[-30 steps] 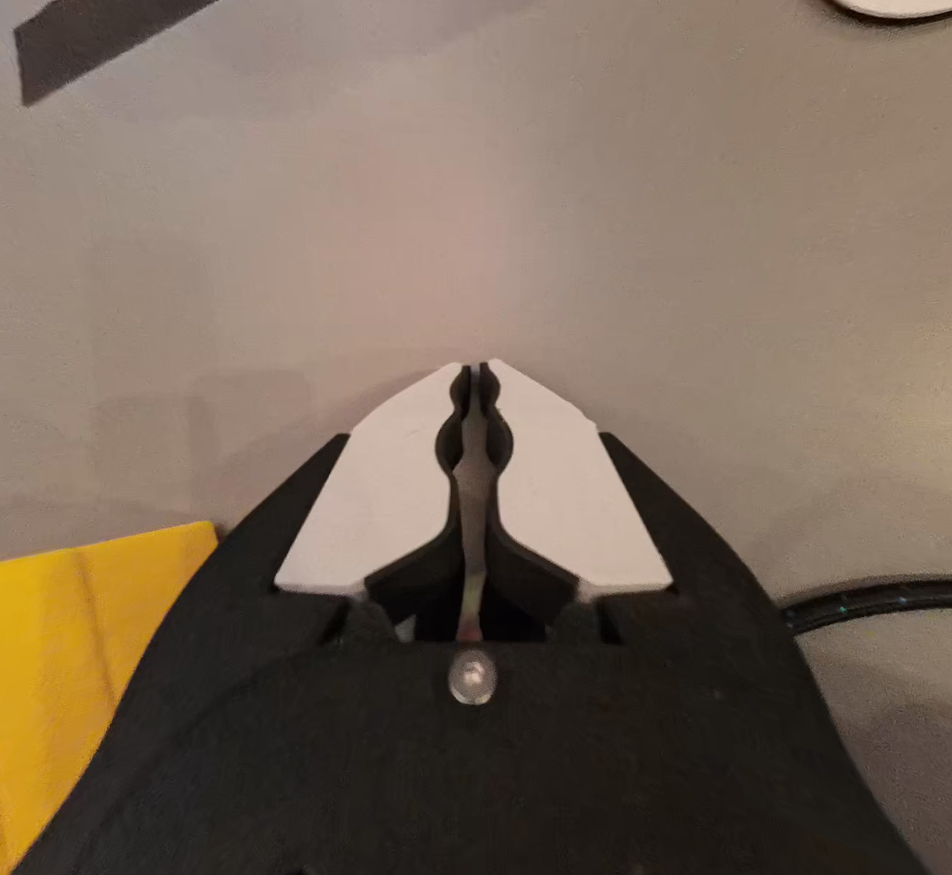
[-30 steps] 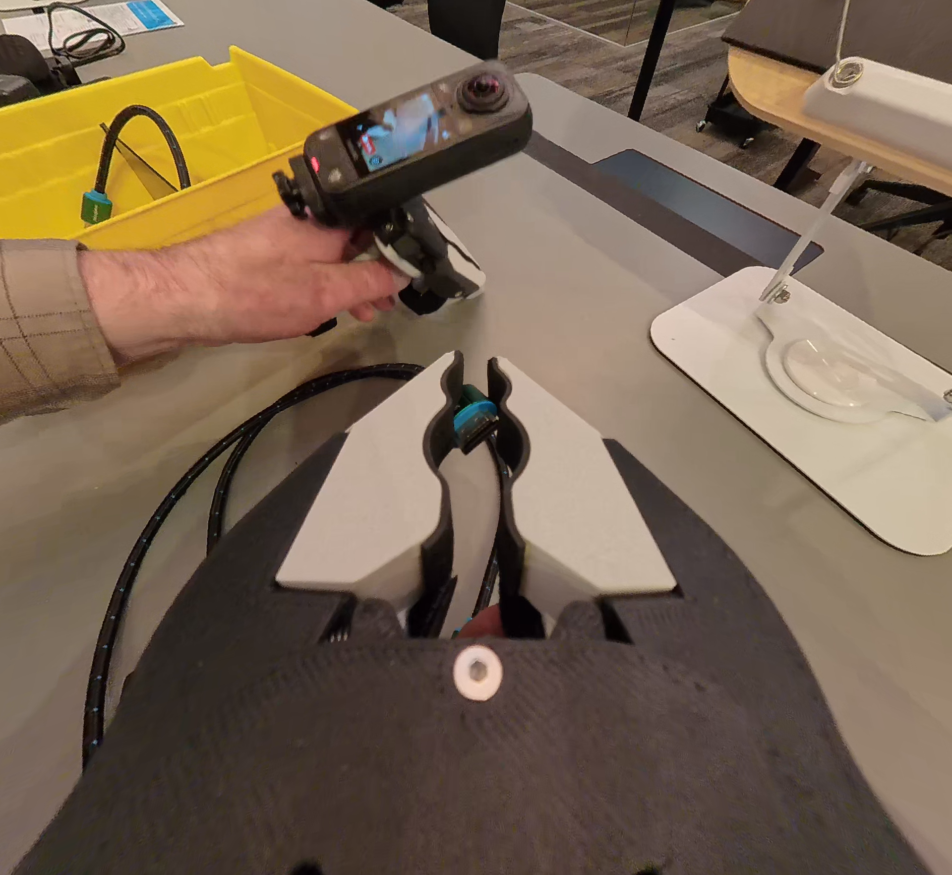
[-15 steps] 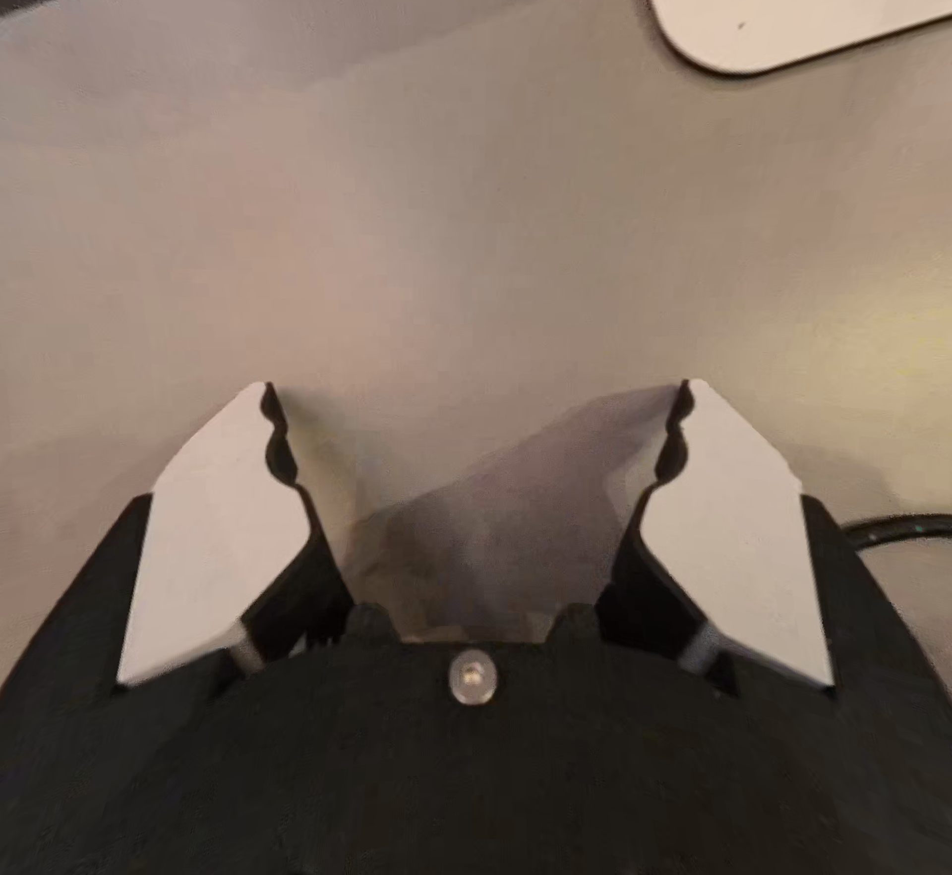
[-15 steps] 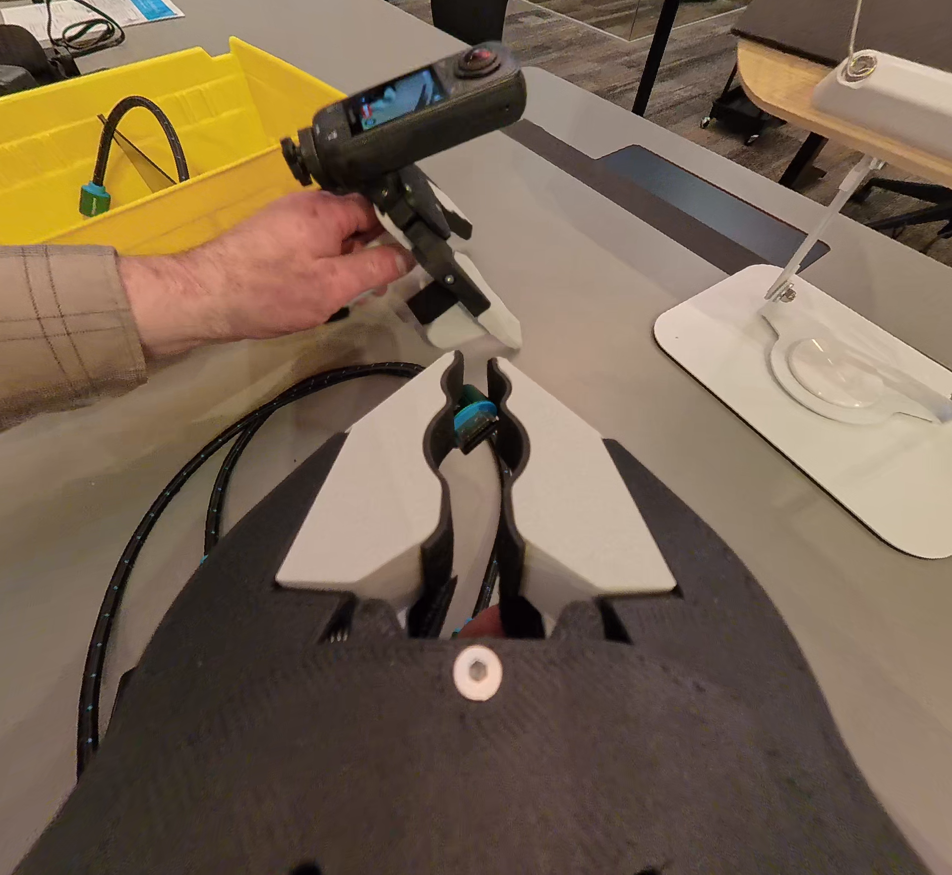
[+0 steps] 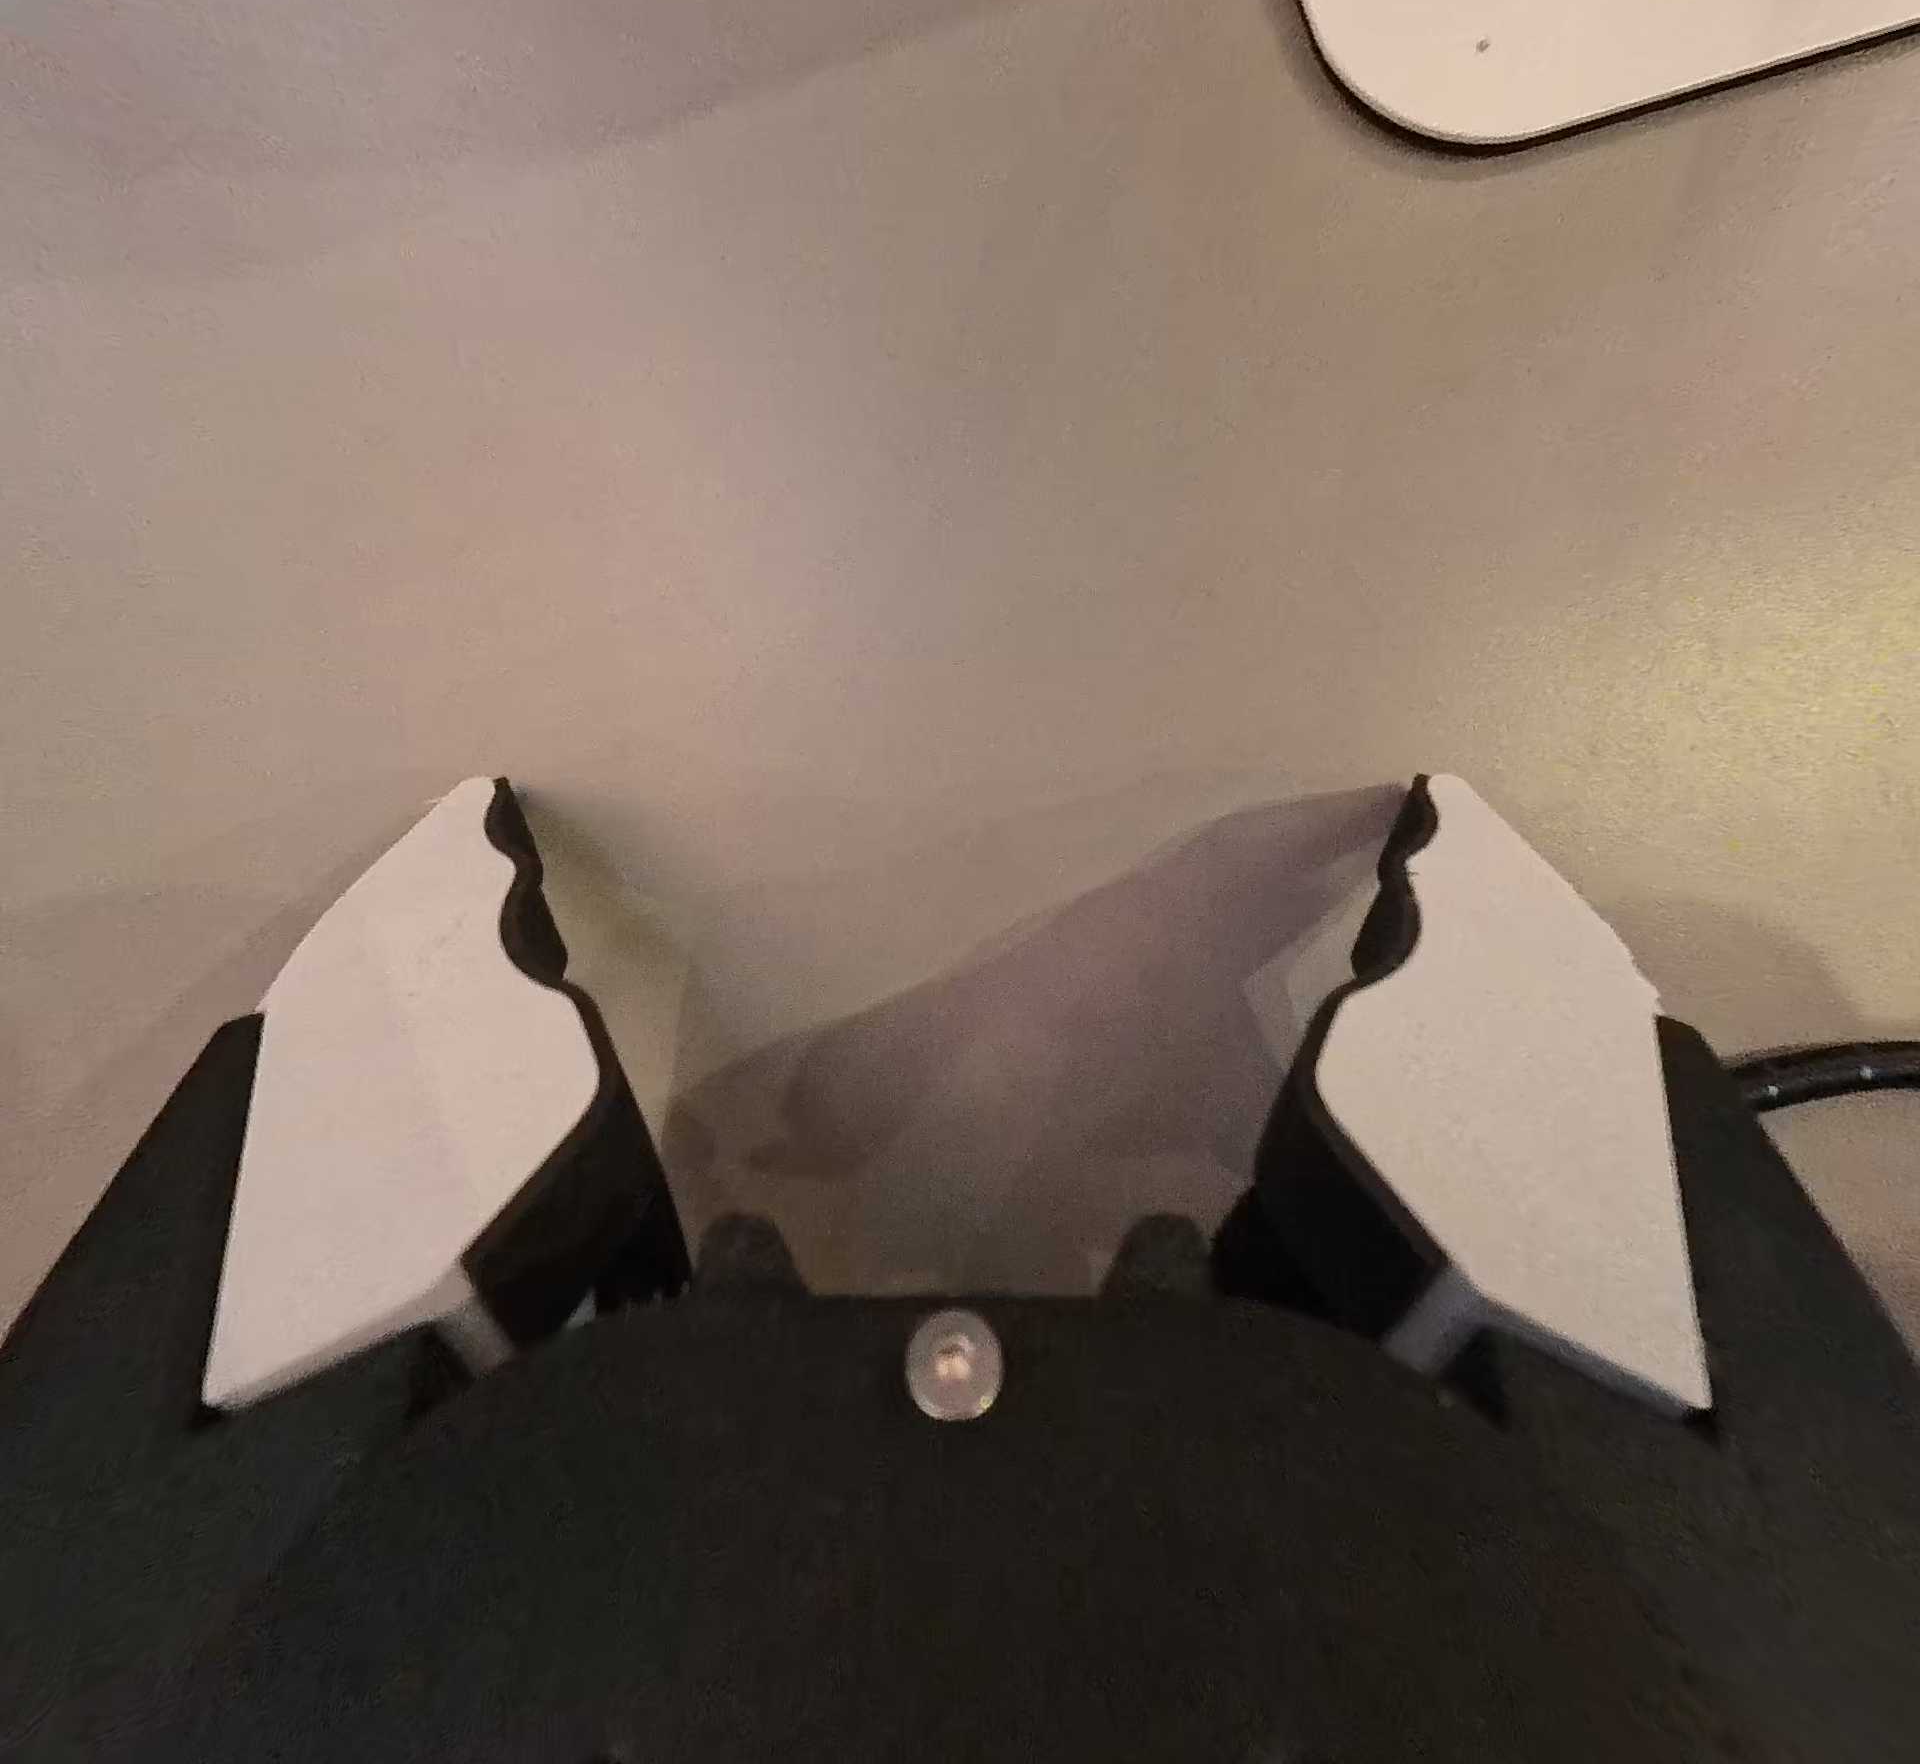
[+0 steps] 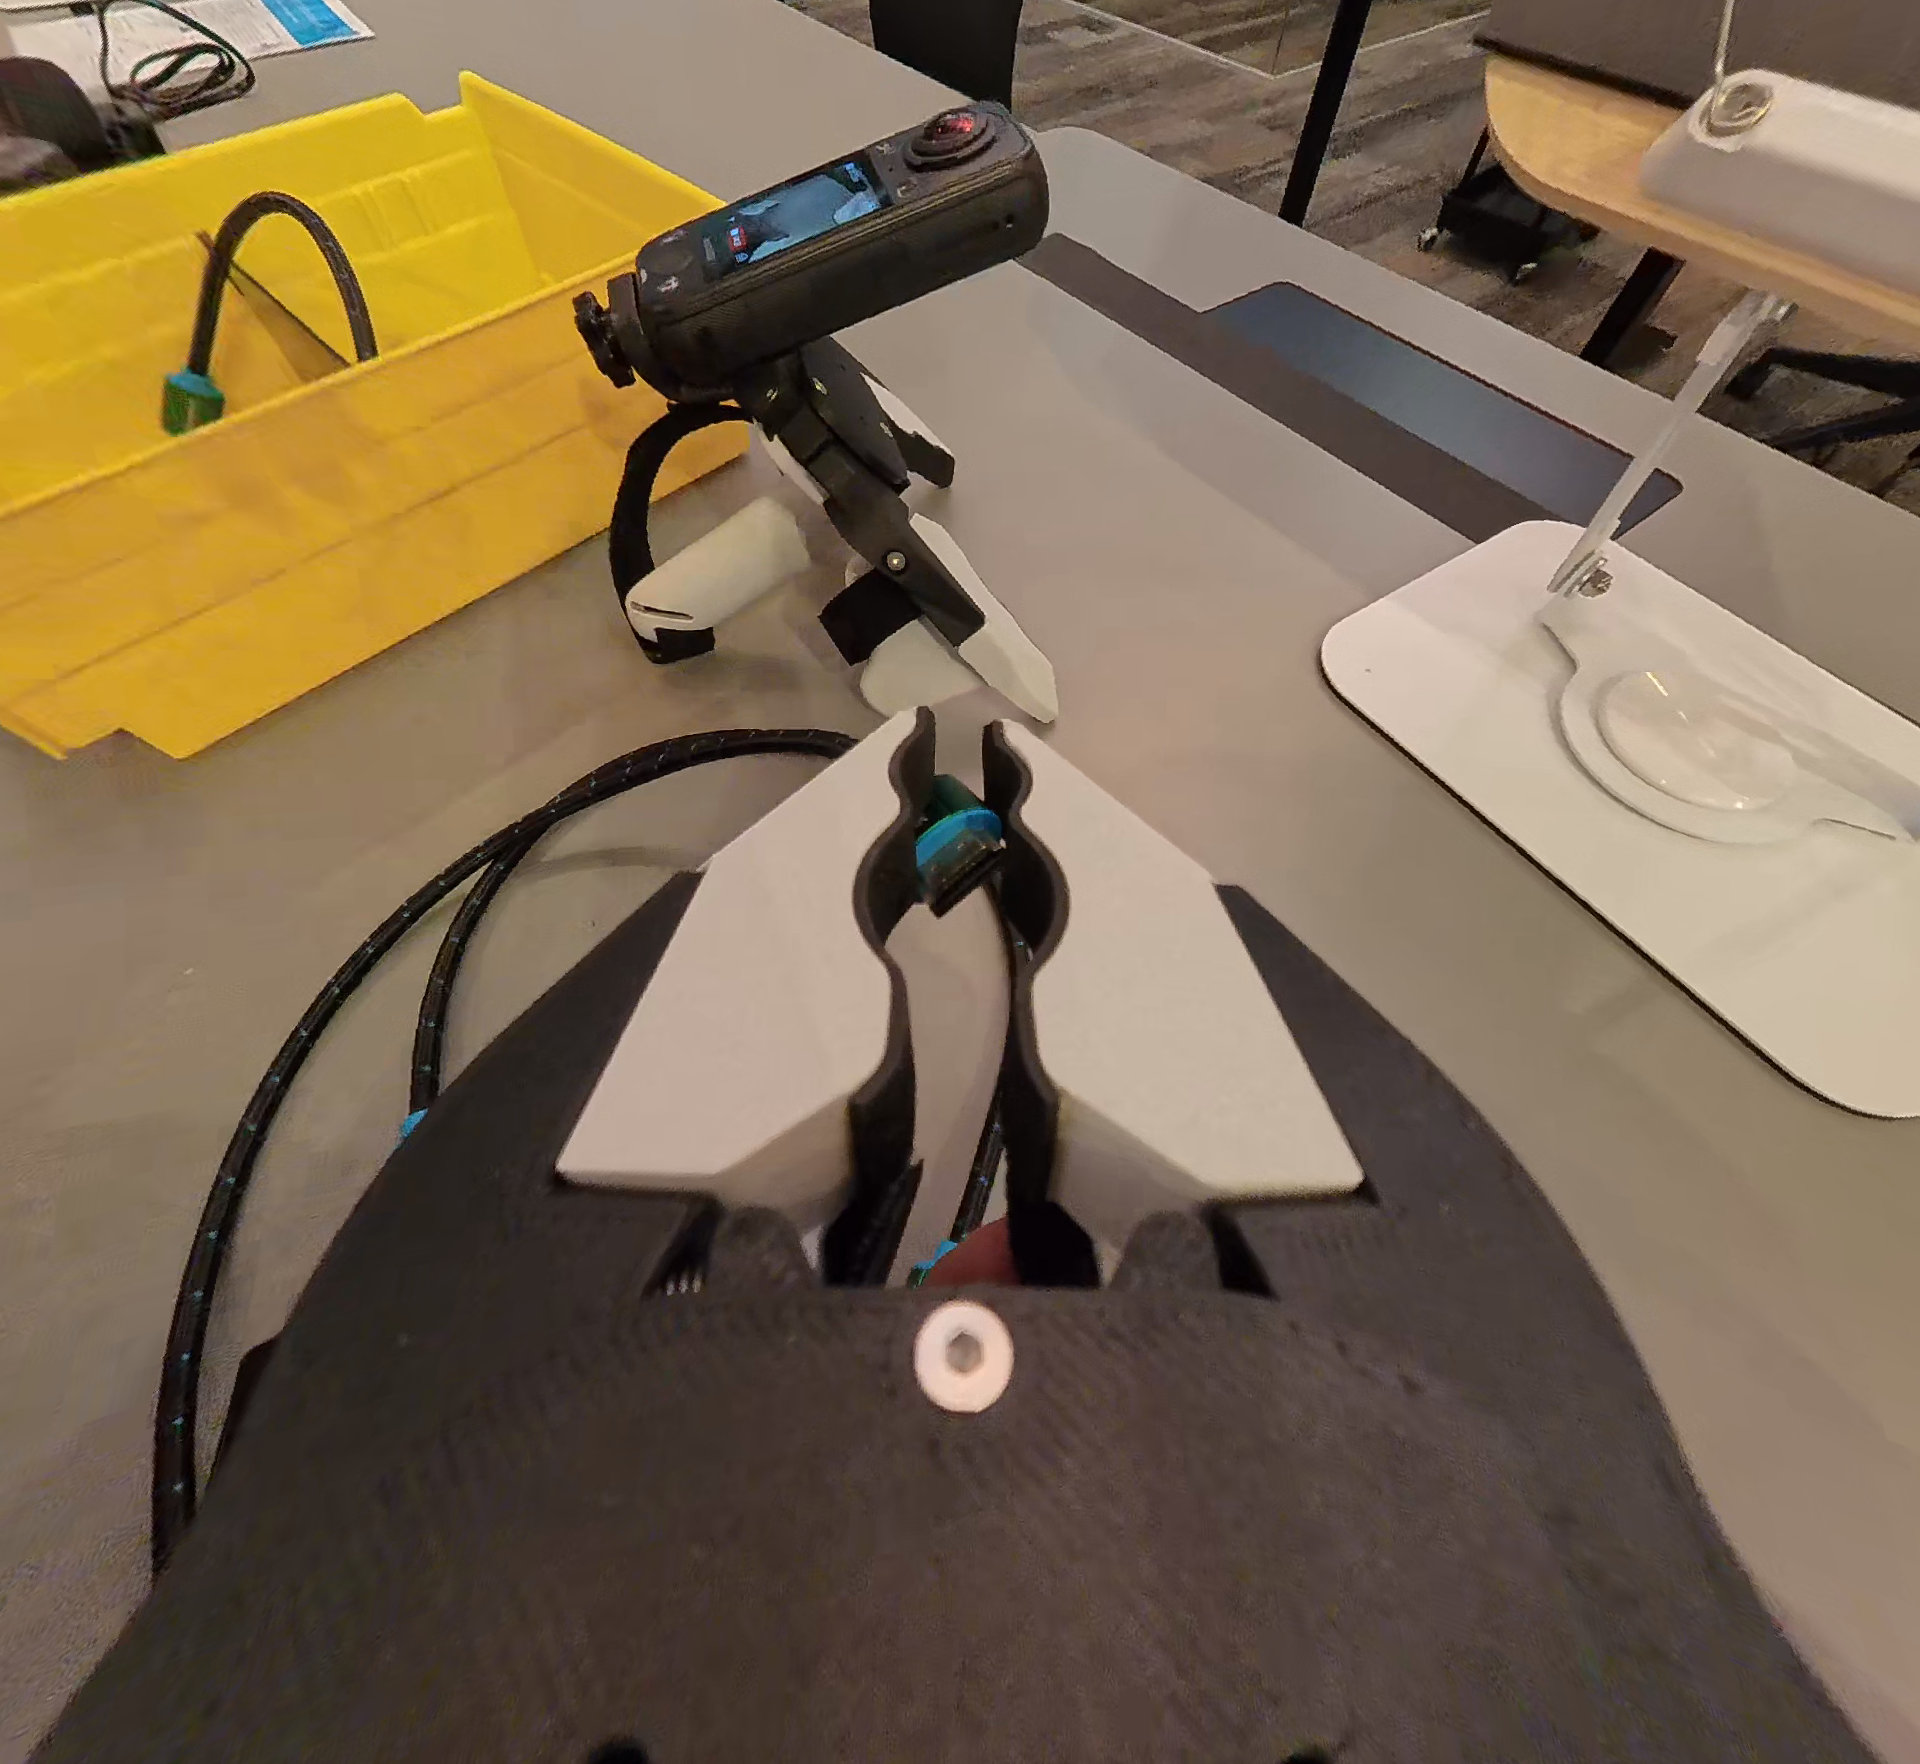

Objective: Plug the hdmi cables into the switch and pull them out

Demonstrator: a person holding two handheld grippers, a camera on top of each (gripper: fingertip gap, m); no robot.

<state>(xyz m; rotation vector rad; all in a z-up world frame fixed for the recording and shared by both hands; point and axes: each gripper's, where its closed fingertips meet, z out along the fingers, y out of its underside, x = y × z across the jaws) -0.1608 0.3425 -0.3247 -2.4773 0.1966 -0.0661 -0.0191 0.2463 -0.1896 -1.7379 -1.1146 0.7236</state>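
Left gripper [image 5: 956, 784]: seen in its own wrist view with the two white fingers [image 5: 416, 1039] spread wide and nothing held between them; the tips are set down against the grey table [image 5: 935, 415]; in the right wrist view the same tool [image 6: 961, 675] is seen propped unattended on the table, tips down, beside the yellow bin [image 6: 312, 488], with a black camera [image 6: 831, 249] mounted on top

Right gripper [image 6: 956, 732]: fingers drawn nearly together, pinching the teal-collared plug [image 6: 956, 847] of a black braided HDMI cable [image 6: 312, 1039]; the plug is held between the notched inner pads, metal end turned back toward the camera; the cable is looped over the table to the left and passes under the gripper body

Second cable [image 6: 281, 260]: black, arched inside the yellow bin, its green-teal plug [image 6: 190, 400] resting low in the bin

Switch: not identifiable in either view

White base plate [image 6: 1558, 779]: lying on the table to the right, carrying a clear stand; its rounded corner [image 5: 1558, 0] is seen at the top right of the left wrist view

Short black cable length [image 5: 1829, 1075]: seen at the right edge of the left wrist view, just beside the gripper body
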